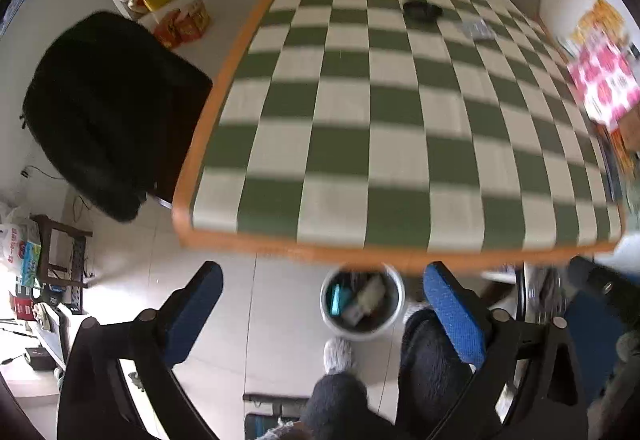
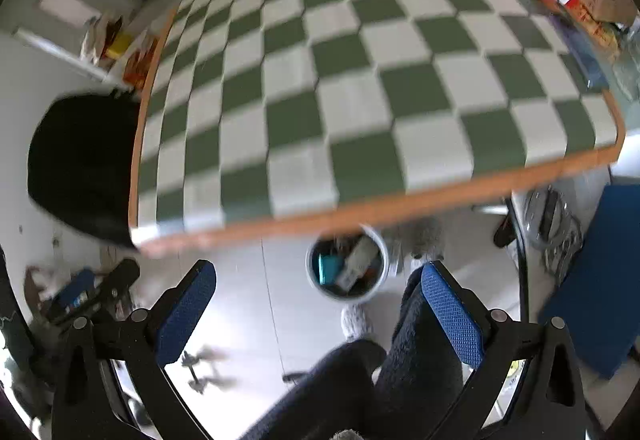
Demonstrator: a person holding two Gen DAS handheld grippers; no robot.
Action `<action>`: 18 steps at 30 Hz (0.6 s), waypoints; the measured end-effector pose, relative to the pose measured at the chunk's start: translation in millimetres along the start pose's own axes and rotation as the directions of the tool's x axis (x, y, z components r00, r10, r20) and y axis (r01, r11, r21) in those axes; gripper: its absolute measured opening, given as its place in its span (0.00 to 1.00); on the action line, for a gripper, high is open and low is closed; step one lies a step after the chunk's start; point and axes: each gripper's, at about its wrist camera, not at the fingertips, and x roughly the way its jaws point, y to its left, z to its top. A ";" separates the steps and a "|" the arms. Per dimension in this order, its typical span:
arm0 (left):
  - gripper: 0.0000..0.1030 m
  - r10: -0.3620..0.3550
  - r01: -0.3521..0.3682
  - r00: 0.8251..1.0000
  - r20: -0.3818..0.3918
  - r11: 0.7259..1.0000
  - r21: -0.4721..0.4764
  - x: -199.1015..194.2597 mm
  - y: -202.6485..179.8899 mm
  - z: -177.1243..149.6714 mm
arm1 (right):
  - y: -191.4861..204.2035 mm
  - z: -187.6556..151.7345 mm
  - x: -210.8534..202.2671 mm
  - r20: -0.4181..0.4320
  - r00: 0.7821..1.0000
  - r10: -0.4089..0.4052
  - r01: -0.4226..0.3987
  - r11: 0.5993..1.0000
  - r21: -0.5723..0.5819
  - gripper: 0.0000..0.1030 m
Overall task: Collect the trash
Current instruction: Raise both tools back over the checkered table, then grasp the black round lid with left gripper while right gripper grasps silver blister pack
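Below the counter's (image 1: pixel 400 119) near edge the trash bin (image 1: pixel 362 304) sits on the floor, both grippers' (image 1: pixel 324 312) (image 2: pixel 320 312) fingers apart and empty, so reach next for the wrapper (image 1: pixel 478 29) near the far edge.

A lived-in home room — part dining space, part storage. A table (image 1: pixel 400 111) under a green-and-white checked cloth has a black chair (image 1: pixel 108 111) drawn up at its side, on a pale tiled floor (image 1: pixel 272 320). A small bin (image 1: pixel 362 302) with rubbish in it stands on the floor by the table. Household clutter lines the walls — gift boxes (image 1: pixel 182 23), a pink-printed carton (image 1: pixel 606 79), bags and shelves of oddments (image 1: pixel 24 252). A fuzzy slipper (image 1: pixel 338 354) shows by the bin.
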 end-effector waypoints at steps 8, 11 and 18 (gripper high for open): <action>1.00 0.126 -0.129 0.992 -0.034 0.984 -0.122 65.4 -42.9 134.3 | -46.7 218.5 49.9 -0.012 1.000 -0.001 0.003 0.984 0.180 1.00; 1.00 0.144 -0.162 0.984 -0.109 0.970 -0.180 106.0 -57.1 186.5 | -58.4 315.6 93.7 -0.055 0.998 -0.037 0.048 0.973 0.225 1.00; 1.00 0.160 -0.223 0.954 -0.253 0.944 -0.242 185.8 -76.9 259.0 | -49.4 458.7 183.3 -0.134 0.984 -0.117 0.145 0.964 0.221 1.00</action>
